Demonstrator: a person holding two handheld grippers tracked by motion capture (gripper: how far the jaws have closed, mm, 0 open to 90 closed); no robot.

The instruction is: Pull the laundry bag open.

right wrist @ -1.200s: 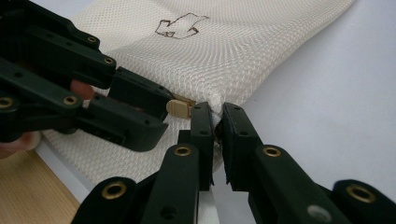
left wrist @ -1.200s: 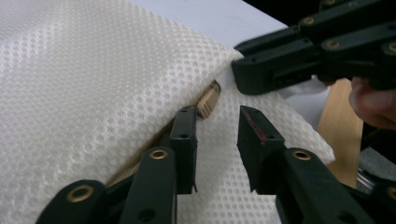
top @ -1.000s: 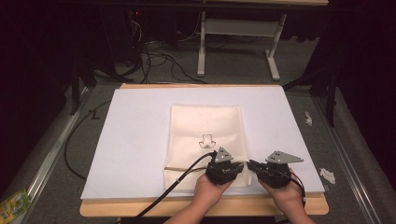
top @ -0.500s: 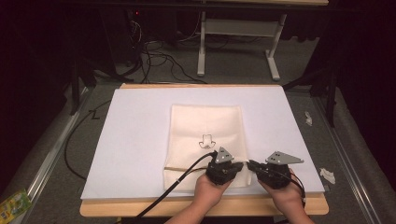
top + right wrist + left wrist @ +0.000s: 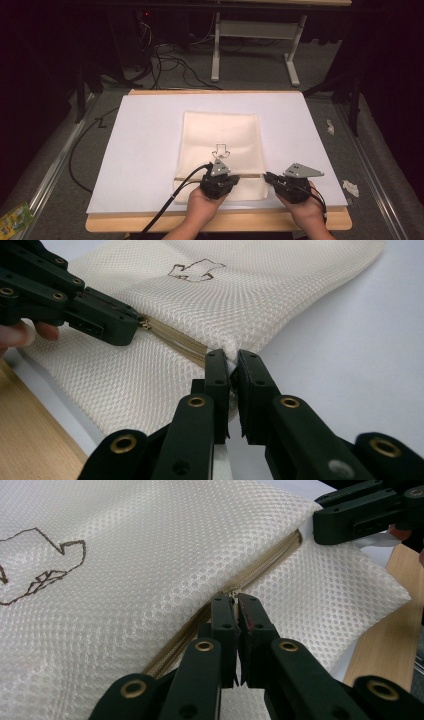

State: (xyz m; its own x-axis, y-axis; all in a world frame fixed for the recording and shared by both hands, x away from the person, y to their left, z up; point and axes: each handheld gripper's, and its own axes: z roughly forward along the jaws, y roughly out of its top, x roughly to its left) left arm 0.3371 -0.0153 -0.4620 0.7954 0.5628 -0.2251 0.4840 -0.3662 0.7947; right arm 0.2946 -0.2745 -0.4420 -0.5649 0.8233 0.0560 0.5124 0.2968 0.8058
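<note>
A cream mesh bag with a small outline drawing lies flat on a white sheet. A beige zipper runs across its near end. My left gripper sits on that zipper, and in the left gripper view it is shut on the zipper pull. My right gripper is at the bag's right edge. In the right gripper view it is shut on the mesh at the zipper's end. The stretch of zipper between the two grippers is in plain sight.
The white sheet covers a wooden table whose bare front edge lies near the person's hands. Cables and a metal table frame are on the floor behind. Paper scraps lie at the right, a green packet at the lower left.
My left gripper has slid left along the zipper, away from the right gripper, so the gap between them has widened. The right gripper has stayed where it was.
</note>
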